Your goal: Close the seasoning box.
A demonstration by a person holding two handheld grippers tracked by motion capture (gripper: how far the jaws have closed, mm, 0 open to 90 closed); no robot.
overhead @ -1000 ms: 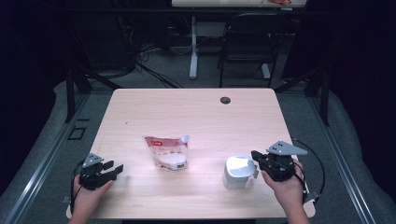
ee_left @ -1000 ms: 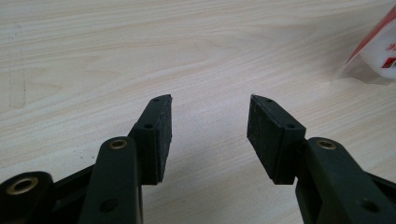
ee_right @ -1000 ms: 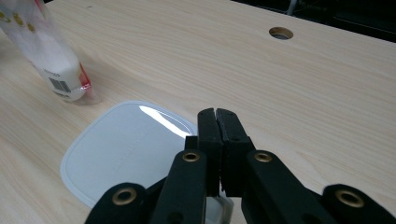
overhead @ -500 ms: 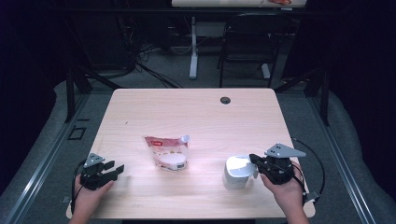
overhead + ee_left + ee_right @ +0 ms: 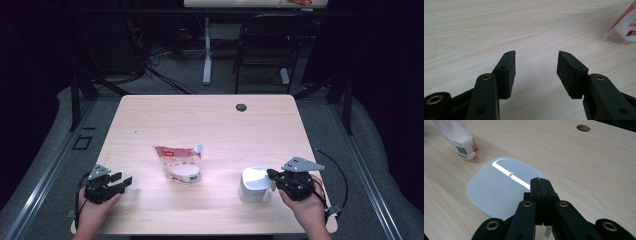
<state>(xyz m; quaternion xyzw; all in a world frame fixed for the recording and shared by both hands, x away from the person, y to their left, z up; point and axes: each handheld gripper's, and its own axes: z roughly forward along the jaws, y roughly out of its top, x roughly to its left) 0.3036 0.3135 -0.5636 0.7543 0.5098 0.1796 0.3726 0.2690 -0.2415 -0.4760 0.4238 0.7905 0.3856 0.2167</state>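
The tub (image 5: 255, 184) is a white, rounded-square container with a flat, glossy lid that catches a bright streak of light in the right gripper view (image 5: 504, 186). It stands upright on the near right part of the table (image 5: 210, 120), well right of the pouch (image 5: 179, 162). The pouch is a red-and-white refill bag with a white spout at its far right corner, lying flat near the table's middle; the right gripper view shows its barcode end (image 5: 461, 143) just beyond the tub.

The right hand (image 5: 305, 207) comes in from the near edge, wrapped around its gripper, which lies about level and points left at the tub. The right gripper (image 5: 272, 176) has its jaws pressed together; in the right gripper view (image 5: 541, 185) their tips sit over the lid's near edge with no gap between them. A small white tab shows below the jaws there, but whether they pinch it I cannot tell.

The left hand (image 5: 92, 212) rests at the near left corner, its gripper level and pointing right toward the pouch, well apart from it. The left gripper (image 5: 122, 181) has its jaws apart, and in the left gripper view (image 5: 536, 68) only bare wood lies between the pads, with the pouch's corner (image 5: 624, 27) at far right.
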